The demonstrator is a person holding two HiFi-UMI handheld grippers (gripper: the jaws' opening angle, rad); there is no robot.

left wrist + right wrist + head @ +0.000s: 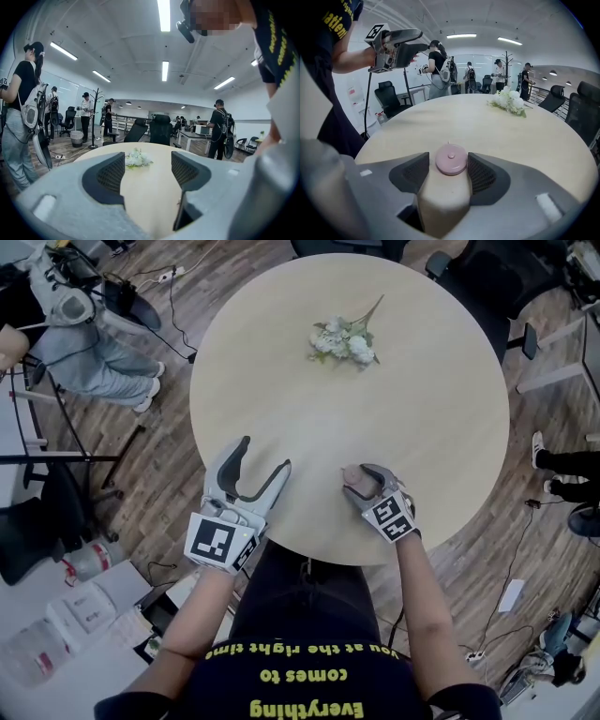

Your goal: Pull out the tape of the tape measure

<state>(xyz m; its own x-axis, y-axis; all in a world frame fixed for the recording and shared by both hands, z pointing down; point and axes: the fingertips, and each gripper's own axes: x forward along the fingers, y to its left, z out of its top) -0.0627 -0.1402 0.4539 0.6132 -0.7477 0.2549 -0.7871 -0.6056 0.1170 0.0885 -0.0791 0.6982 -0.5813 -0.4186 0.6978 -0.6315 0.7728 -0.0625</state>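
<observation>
- A round, pale wood table (441,409) is seen from above; both grippers are held at its near edge
- The tape measure (351,474), a small round pink case, is located just inside the near edge, right of the middle
- The right gripper (361,482) is closed on the tape measure; in the right gripper view the case (451,159) is seen clamped between the two dark ribbed pads (483,174), one at each side, at the jaw tips
- A raised button is noted at the centre of the case's top face, and a small thin tab at its far rim
- Whether the case rests on the table top or is held just above it cannot be told
- The left gripper (265,456) is held at the near left edge, jaws spread wide with nothing between them; only table top and the distant flowers are seen in the gap in the left gripper view (147,171)
- From the right gripper view the left gripper (396,44) is seen raised above the table top, well apart from the tape measure
- A bunch of white flowers (344,341) is recorded lying near the far edge, well apart from both grippers
- Office chairs and standing people are seen around the table, on a wood floor
</observation>
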